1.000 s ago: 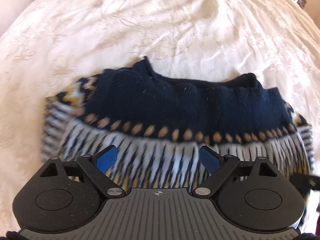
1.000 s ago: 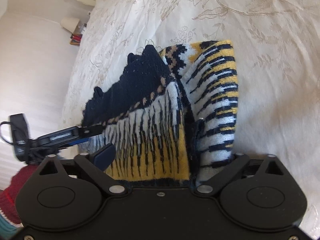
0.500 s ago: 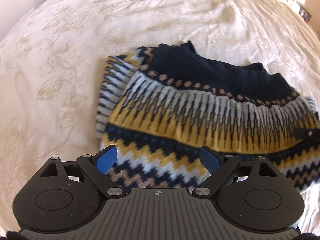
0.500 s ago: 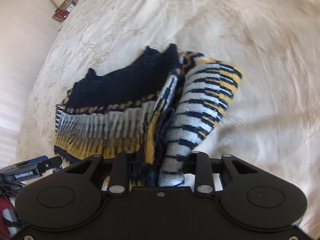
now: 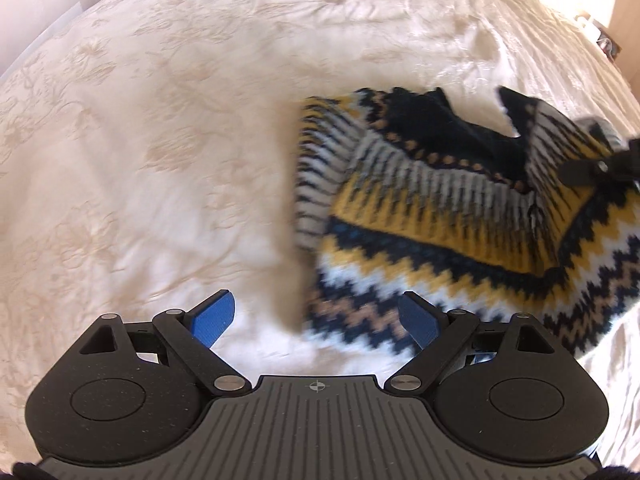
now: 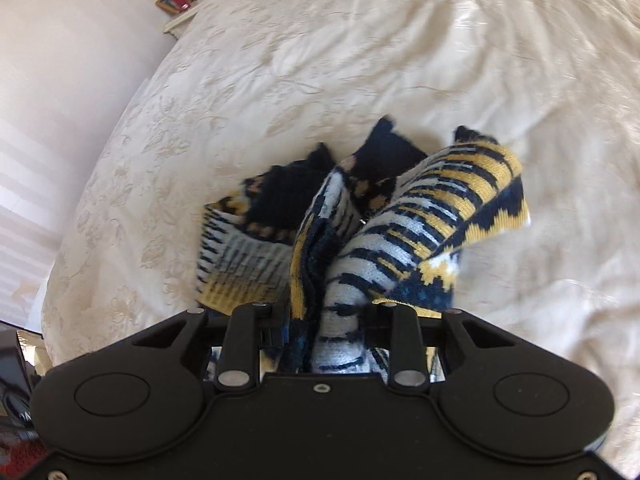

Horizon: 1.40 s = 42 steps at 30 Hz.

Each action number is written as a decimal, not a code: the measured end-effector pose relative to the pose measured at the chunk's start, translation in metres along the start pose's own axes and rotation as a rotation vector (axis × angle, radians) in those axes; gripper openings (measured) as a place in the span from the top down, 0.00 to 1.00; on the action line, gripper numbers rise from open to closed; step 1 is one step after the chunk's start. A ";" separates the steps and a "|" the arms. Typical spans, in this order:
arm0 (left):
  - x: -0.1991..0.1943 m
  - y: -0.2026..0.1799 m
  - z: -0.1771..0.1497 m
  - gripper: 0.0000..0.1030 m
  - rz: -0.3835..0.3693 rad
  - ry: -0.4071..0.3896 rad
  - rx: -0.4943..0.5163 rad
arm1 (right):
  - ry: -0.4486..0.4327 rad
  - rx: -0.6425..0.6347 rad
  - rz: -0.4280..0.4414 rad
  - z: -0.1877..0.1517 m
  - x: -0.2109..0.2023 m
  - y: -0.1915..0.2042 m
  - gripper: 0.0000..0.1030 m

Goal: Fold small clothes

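My right gripper (image 6: 324, 320) has a bunch of the sweater (image 6: 400, 232) pinched in its jaws. The jaws just closed in on it, and the knit now fills the gap between them. The held part stands up in thick folds of blue, yellow and white.

My left gripper (image 5: 316, 318) has its jaws wide apart, with nothing in them. Its blue pads (image 5: 212, 316) hang over the bed (image 5: 160, 160); one is over the cream cover, the other over the sweater's zigzag edge.

From the left camera, the sweater lies on the bed at about two o'clock. The right gripper's black tip (image 5: 600, 166) shows at three o'clock.
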<state>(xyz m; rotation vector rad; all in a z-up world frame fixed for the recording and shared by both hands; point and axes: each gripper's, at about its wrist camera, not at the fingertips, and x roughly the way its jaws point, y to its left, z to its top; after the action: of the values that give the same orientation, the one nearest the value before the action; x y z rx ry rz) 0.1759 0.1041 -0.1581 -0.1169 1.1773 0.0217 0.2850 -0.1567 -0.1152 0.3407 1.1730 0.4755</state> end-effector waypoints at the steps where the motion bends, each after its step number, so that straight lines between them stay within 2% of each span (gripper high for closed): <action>1: -0.001 0.007 -0.001 0.13 0.000 0.002 -0.007 | 0.006 -0.007 0.004 0.001 0.007 0.010 0.63; 7: -0.001 0.042 -0.004 0.13 -0.004 0.014 -0.038 | 0.077 -0.077 -0.034 0.000 0.054 0.066 0.63; 11: 0.000 0.059 -0.005 0.13 -0.010 0.024 -0.059 | 0.130 -0.147 -0.133 -0.005 0.084 0.094 0.63; 15: 0.003 0.070 -0.006 0.13 -0.012 0.045 -0.076 | 0.159 -0.179 -0.186 -0.009 0.106 0.109 0.55; 16: 0.004 0.072 -0.007 0.13 -0.015 0.049 -0.081 | 0.158 -0.191 -0.178 -0.008 0.108 0.112 0.50; 18: 0.006 0.076 -0.007 0.13 -0.022 0.054 -0.091 | 0.128 -0.211 -0.128 -0.006 0.110 0.122 0.48; 20: 0.005 0.078 -0.007 0.13 -0.026 0.053 -0.093 | 0.080 -0.200 -0.045 -0.004 0.103 0.123 0.48; 22: 0.004 0.079 -0.006 0.13 -0.030 0.050 -0.093 | 0.033 -0.166 -0.002 -0.002 0.091 0.121 0.48; 26: 0.001 0.082 0.002 0.13 -0.044 0.040 -0.096 | -0.033 -0.164 -0.015 -0.007 0.065 0.110 0.48; 32: 0.004 0.083 0.027 0.13 -0.098 0.036 -0.108 | -0.040 -0.338 -0.098 -0.044 0.038 0.108 0.46; 37: 0.006 0.074 0.051 0.13 -0.148 0.029 -0.100 | -0.042 -0.544 -0.132 -0.096 0.034 0.127 0.34; 42: 0.011 0.064 0.069 0.13 -0.239 0.049 -0.134 | -0.064 -0.750 -0.205 -0.137 0.050 0.154 0.24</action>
<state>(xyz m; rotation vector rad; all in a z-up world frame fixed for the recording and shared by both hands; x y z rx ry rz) 0.2387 0.1745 -0.1468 -0.3773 1.2041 -0.1134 0.1446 0.0022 -0.1274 -0.4055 0.8799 0.6782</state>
